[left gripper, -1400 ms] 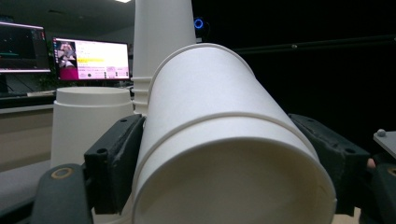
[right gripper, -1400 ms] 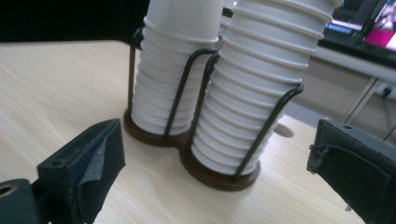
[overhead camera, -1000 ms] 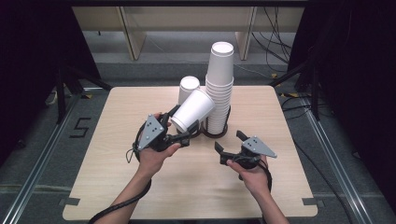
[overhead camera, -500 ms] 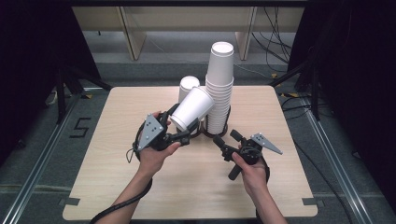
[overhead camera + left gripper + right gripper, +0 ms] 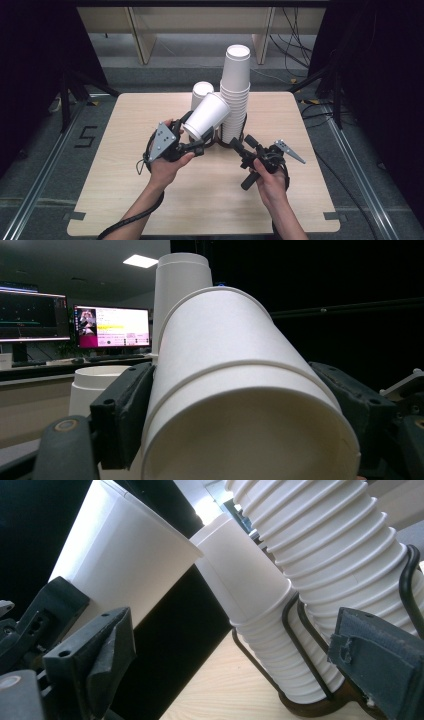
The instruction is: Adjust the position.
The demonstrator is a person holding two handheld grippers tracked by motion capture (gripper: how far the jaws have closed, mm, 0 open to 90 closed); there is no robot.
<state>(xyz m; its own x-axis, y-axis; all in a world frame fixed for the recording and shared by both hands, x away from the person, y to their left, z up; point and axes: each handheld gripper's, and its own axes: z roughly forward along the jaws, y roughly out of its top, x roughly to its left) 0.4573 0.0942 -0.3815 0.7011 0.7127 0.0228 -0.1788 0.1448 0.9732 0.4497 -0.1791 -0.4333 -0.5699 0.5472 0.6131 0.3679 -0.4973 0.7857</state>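
**A:** Holding the paper cup (image 5: 206, 117) in the left gripper (image 5: 192, 145), I keep it tilted above the surface (image 5: 125, 200), with its mouth toward me and its bottom pointing to the tall stack (image 5: 235, 90). In the left gripper view the two black jaws press on both sides of the cup (image 5: 240, 405) near its rim, so they are closed firmly on it.

**B:** Why is it tilted and not upright?

**A:** I think because it was taken off a stack sideways, and in this way the other hand can reach it. A line around its wall makes me suspect that there are two cups nested, which need to be separated, but I cannot be sure.

**B:** And the right gripper (image 5: 246, 145)?

**A:** Its jaws stand wide apart and hold nothing. They point toward the foot of the stacks, near the black wire holder (image 5: 300, 630). In the right gripper view I see the held cup (image 5: 125, 560) at the left and the ribbed stack (image 5: 330, 555) at the right, with the short stack (image 5: 250, 590) between them.

**B:** Why does the holder matter?

**A:** It keeps both stacks standing upside down at the far middle of the surface, so a cup can be pulled off without the others falling. The tall one leans a little in that view, so I would move carefully beside it.
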